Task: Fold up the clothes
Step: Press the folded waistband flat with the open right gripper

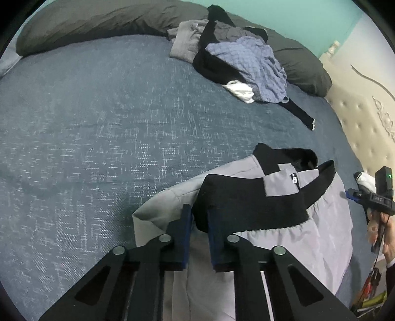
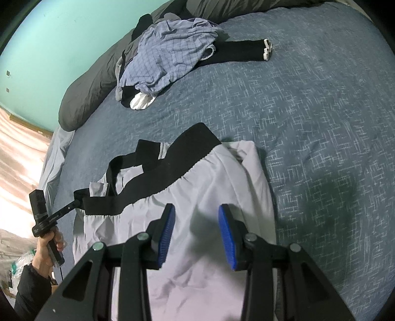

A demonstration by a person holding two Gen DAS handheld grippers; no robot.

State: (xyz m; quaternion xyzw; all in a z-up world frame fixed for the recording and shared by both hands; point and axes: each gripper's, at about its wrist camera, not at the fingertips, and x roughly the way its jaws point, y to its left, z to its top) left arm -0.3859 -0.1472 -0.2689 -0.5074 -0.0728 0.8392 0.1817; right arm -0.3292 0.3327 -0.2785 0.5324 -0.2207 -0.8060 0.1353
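On the blue bed (image 1: 98,123), your left gripper (image 1: 198,222) pinches the grey jacket's (image 2: 197,197) black hem; your right gripper (image 2: 196,229) hovers spread. Soft, slippery fabric: grip seams.

A blue woven bedspread (image 1: 98,128) covers the bed. A long dark grey pillow (image 1: 93,19) lies along its far edge against a mint-green wall (image 2: 49,37). A cream tufted headboard (image 1: 363,128) stands beside it.

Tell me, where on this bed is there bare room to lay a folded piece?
The widest free patch of blue bedspread lies between the grey shorts, the dark pillows and the clothes pile. It is crowded around that pile, where a black sleeve trails toward the shorts.
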